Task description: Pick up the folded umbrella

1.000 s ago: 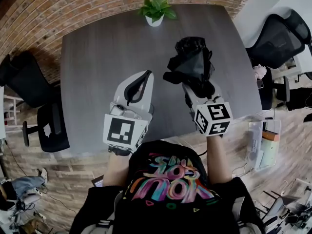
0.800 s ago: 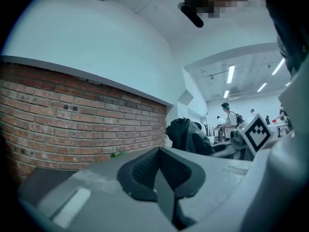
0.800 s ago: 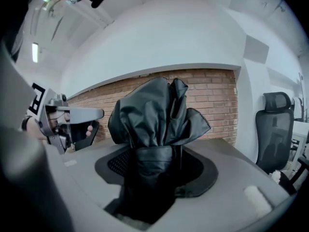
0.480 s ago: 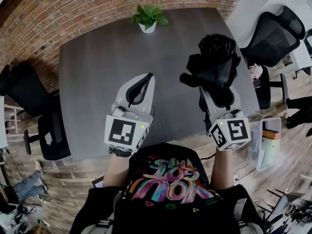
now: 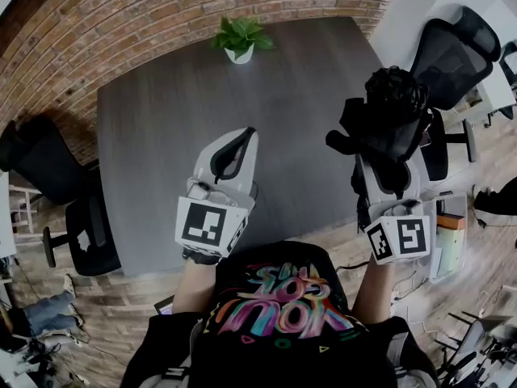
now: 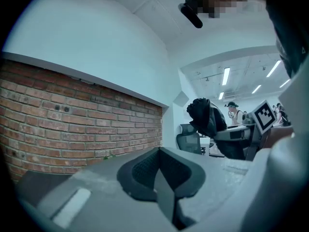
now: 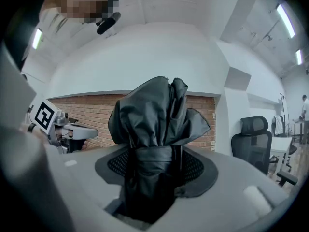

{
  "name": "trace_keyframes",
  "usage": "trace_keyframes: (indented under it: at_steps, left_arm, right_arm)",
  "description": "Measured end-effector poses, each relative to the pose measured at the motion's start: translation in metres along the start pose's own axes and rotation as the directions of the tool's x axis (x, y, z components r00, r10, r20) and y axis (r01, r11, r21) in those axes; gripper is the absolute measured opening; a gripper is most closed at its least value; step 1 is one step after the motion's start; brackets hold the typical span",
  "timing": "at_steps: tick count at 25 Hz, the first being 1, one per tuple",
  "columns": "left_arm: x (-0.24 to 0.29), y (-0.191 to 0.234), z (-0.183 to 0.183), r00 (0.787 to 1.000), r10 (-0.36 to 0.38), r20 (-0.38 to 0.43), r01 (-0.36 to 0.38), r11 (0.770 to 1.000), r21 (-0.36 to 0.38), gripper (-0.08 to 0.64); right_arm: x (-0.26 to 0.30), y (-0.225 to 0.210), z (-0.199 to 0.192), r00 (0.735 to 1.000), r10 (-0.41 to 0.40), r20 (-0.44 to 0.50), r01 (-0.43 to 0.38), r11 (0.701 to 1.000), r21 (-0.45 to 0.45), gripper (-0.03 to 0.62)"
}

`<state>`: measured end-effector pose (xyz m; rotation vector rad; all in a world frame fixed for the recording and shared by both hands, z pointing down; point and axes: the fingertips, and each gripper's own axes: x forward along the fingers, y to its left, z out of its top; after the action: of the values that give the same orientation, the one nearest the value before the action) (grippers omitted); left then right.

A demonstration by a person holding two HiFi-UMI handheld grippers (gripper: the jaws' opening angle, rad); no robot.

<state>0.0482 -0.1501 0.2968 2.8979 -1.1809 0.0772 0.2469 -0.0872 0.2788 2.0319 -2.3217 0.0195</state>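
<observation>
The folded black umbrella is clamped upright in my right gripper, lifted off the dark grey table and hanging over its right edge. In the right gripper view, the umbrella fills the gap between the jaws, its strap band pressed by both pads of my right gripper. My left gripper hovers over the table's near middle, shut, with nothing in it. The left gripper view shows its own pads meeting, with the umbrella held up off to the right.
A small potted plant stands at the table's far edge. Black office chairs stand at the right and at the left. A brick wall runs behind. A box lies on the wooden floor at right.
My right gripper has carried the umbrella up and to the right, from over the table's middle to its right edge. The left gripper has barely shifted.
</observation>
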Motion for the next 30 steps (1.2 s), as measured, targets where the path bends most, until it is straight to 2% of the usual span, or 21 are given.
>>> trace_keyframes:
  at_steps: [9, 20, 30]
  left_arm:
    - [0.001, 0.000, 0.003, 1.000, -0.007, 0.002, 0.007, 1.000, 0.014, 0.000]
    - [-0.002, 0.003, -0.001, 1.000, 0.010, -0.003, -0.010, 1.000, 0.006, 0.001]
    - [-0.004, 0.003, -0.003, 0.999, 0.034, -0.023, -0.035, 0.999, -0.034, 0.000]
  right_arm:
    - [-0.010, -0.003, -0.002, 1.000, -0.023, 0.007, 0.023, 1.000, 0.009, 0.245]
    - [-0.009, 0.003, -0.012, 1.000, -0.006, -0.013, 0.006, 1.000, 0.021, 0.245]
    - [-0.005, 0.008, -0.015, 1.000, 0.021, -0.021, -0.020, 1.000, 0.019, 0.245]
